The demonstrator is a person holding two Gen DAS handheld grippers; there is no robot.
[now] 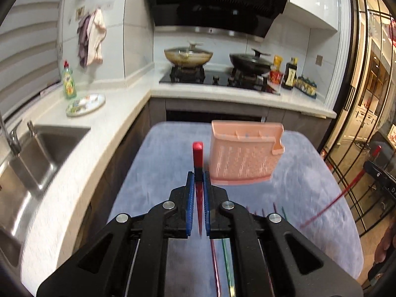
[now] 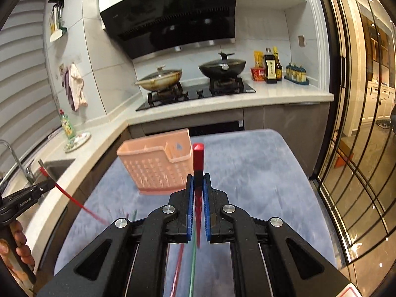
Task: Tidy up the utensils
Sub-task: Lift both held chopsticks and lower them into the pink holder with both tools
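A grey-blue cloth [image 1: 153, 173] covers the counter [image 2: 247, 163], and a pink slotted holder [image 1: 242, 156] stands upright near its far edge. Each tool is clamped on a red chopstick: the left tool [image 1: 198, 180] grips one [image 1: 198, 153] just left of the holder, the right tool [image 2: 198, 183] grips another [image 2: 198, 156] just right of it. More chopsticks [image 1: 222, 259] lie on the cloth below.

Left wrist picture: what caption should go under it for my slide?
Left gripper clamps a red chopstick above the blue cloth, beside the pink utensil basket.
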